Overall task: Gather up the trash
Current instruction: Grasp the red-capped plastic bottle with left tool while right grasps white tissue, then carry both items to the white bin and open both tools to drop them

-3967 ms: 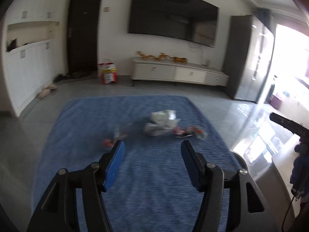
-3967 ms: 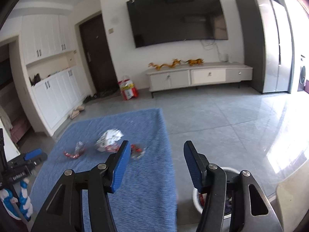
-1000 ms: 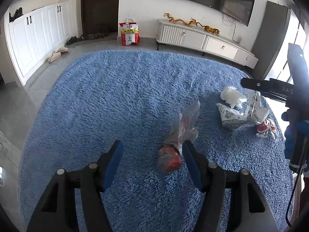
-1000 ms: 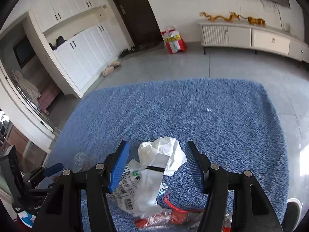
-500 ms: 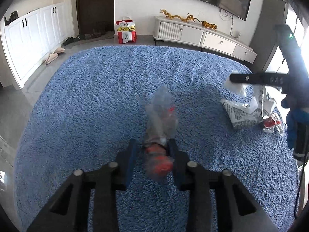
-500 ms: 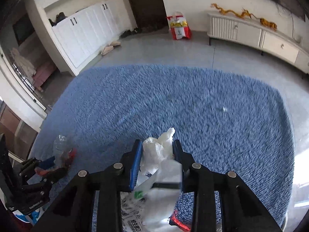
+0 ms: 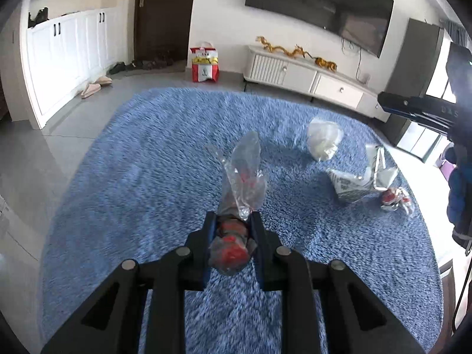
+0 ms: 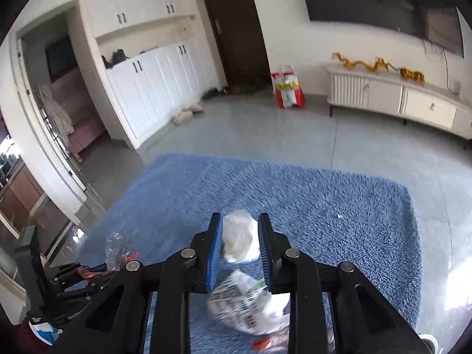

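Note:
My left gripper [image 7: 231,221] is shut on a clear plastic wrapper with red print [image 7: 242,188] and holds it above the blue rug [image 7: 147,177]. My right gripper [image 8: 239,242] is shut on a crumpled white paper ball [image 8: 239,239], which also shows in the left wrist view [image 7: 323,141]. A white printed wrapper [image 8: 244,303] lies on the rug below the right gripper; it shows in the left wrist view [image 7: 354,184] beside a small red and clear wrapper [image 7: 395,199]. The left gripper with its wrapper shows at the lower left of the right wrist view [image 8: 115,250].
A white TV cabinet [image 7: 306,73] stands along the far wall under a wall TV [image 7: 318,8]. A red and white bag [image 7: 205,65] stands by the dark door. White cupboards [image 7: 65,50] line the left wall, with slippers [image 7: 94,87] on the grey tile floor.
Both grippers have closed on trash and lifted: the left on the clear red-printed wrapper, the right on the white paper ball, now raised off the printed wrapper.

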Action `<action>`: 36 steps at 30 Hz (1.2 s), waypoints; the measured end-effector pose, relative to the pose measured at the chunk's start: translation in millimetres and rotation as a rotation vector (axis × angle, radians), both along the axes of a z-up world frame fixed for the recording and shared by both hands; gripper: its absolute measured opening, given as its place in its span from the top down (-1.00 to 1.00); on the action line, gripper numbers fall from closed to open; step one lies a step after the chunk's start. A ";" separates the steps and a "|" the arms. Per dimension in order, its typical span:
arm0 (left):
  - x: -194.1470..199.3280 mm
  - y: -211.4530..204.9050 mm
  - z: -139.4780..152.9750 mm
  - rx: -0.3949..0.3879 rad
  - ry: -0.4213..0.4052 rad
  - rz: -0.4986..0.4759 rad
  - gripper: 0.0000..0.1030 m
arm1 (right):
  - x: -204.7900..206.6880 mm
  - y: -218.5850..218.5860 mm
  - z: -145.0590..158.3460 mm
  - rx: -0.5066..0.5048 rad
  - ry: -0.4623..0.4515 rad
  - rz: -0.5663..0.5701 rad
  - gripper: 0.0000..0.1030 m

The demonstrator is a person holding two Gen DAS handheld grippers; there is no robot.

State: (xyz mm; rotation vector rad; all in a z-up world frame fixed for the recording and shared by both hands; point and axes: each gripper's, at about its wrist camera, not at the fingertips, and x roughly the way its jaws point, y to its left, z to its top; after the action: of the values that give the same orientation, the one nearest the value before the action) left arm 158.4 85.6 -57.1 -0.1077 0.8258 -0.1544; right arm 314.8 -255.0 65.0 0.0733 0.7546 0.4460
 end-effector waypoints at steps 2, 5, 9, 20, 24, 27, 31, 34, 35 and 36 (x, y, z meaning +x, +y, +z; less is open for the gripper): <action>-10.9 4.8 8.2 -0.006 -0.016 0.011 0.59 | -10.4 4.6 7.6 -0.012 -0.012 0.011 0.54; -21.7 12.2 15.3 -0.015 -0.030 0.024 0.59 | -15.0 11.7 13.4 -0.029 -0.013 0.009 0.54; -29.7 25.1 17.8 -0.040 -0.032 0.048 0.59 | -8.9 21.0 5.4 -0.043 0.002 -0.004 0.04; -20.8 39.8 2.0 -0.028 -0.029 0.076 0.59 | 54.8 60.3 -76.4 -0.145 0.162 -0.085 -0.11; -18.9 39.3 0.2 -0.026 -0.032 0.078 0.59 | 72.6 65.4 -97.3 -0.193 0.222 -0.113 -0.12; -19.9 37.0 1.0 -0.012 -0.042 0.076 0.59 | 77.4 66.0 -100.4 -0.198 0.235 -0.121 -0.08; -25.7 35.7 5.6 -0.001 -0.055 0.081 0.59 | 71.7 67.8 -95.4 -0.185 0.231 -0.090 0.52; -34.0 37.2 12.4 0.005 -0.071 0.093 0.59 | 55.5 70.3 -86.9 -0.182 0.210 -0.062 0.63; -36.3 37.7 14.0 0.007 -0.075 0.096 0.59 | 49.0 71.5 -83.0 -0.176 0.201 -0.052 0.64; -38.9 38.3 16.2 0.010 -0.078 0.101 0.59 | 41.3 73.0 -79.2 -0.168 0.190 -0.040 0.64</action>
State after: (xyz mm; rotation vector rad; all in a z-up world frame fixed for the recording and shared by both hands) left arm 119.5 124.0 -40.9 -0.1330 0.7412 -0.0595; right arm 356.1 -182.0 -14.2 -0.0271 0.9736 0.3386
